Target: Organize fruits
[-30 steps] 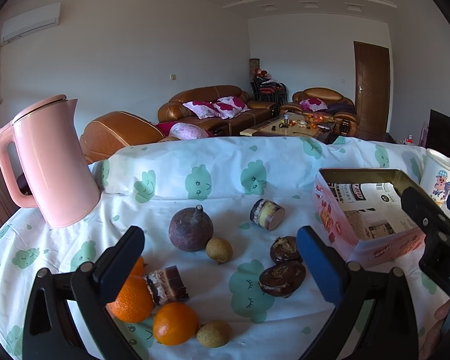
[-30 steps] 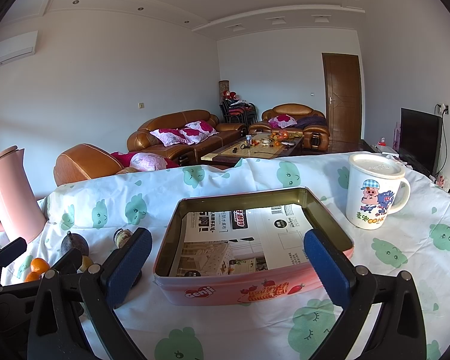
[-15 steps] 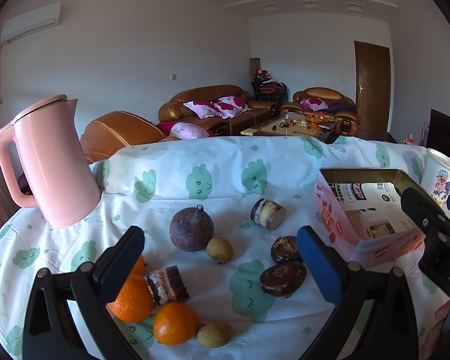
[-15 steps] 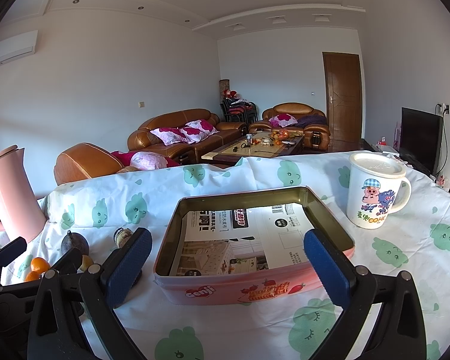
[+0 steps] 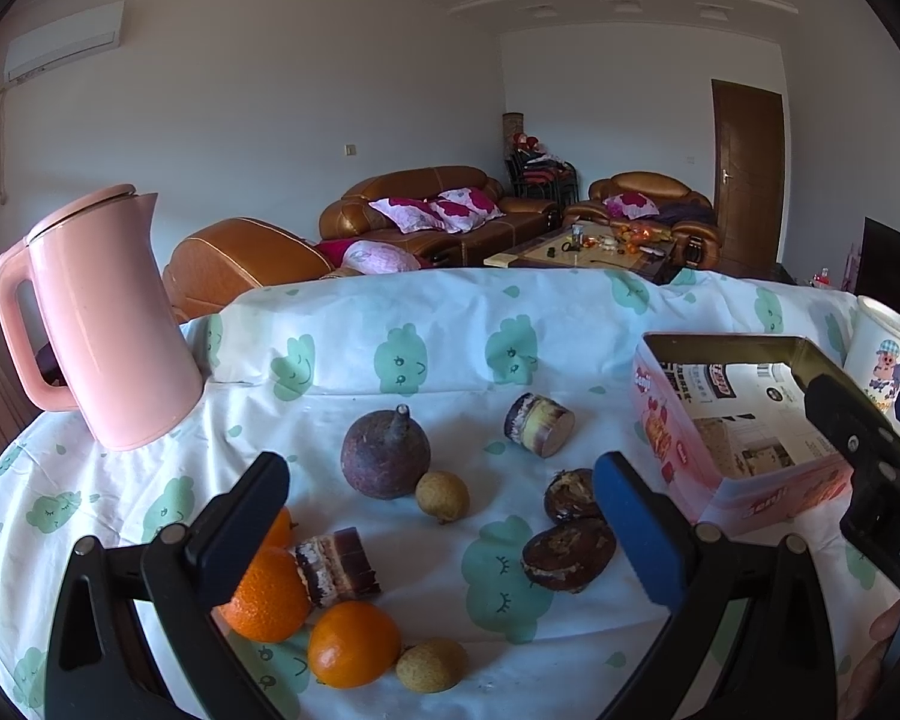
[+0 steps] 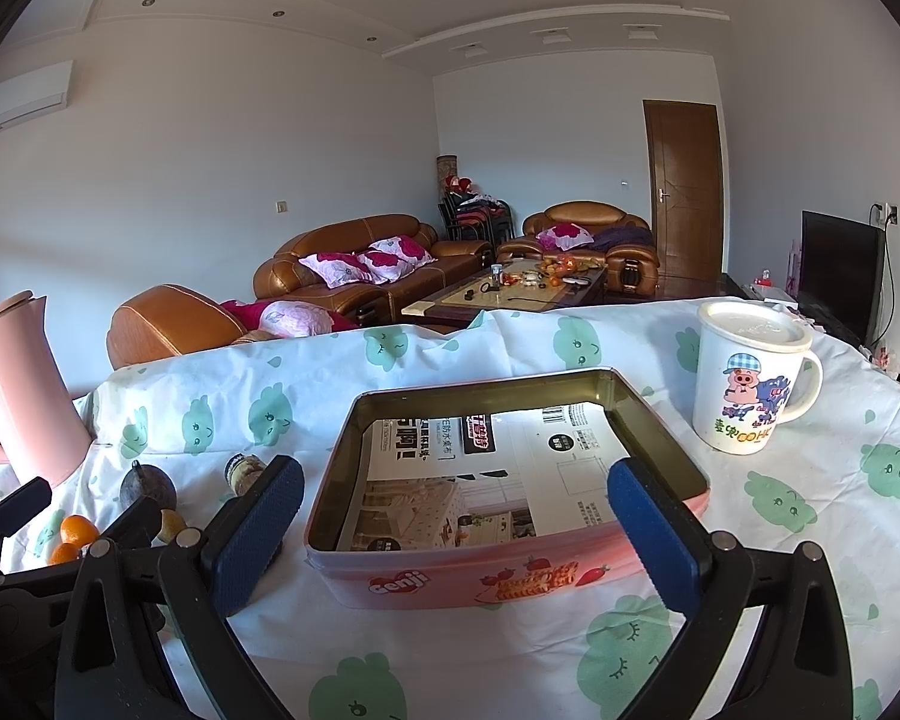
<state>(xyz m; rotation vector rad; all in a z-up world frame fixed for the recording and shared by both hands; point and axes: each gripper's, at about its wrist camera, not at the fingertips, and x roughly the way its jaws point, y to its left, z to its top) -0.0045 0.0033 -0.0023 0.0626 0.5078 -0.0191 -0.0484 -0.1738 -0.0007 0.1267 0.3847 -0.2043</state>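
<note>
Your left black plastic two-finger gripper and the right one both have blue ribbed pads, silver pivot screws, triangular cutouts.

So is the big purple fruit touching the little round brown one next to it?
Cannot tell. In the left wrist view the purple fruit and the small brown fruit overlap with no gap showing, but the brown one may simply sit in front.

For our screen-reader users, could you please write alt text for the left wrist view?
The open left gripper hovers over loose fruit on a patterned tablecloth: oranges, a purple fruit. A pink kettle stands left, an empty tin right.
</note>
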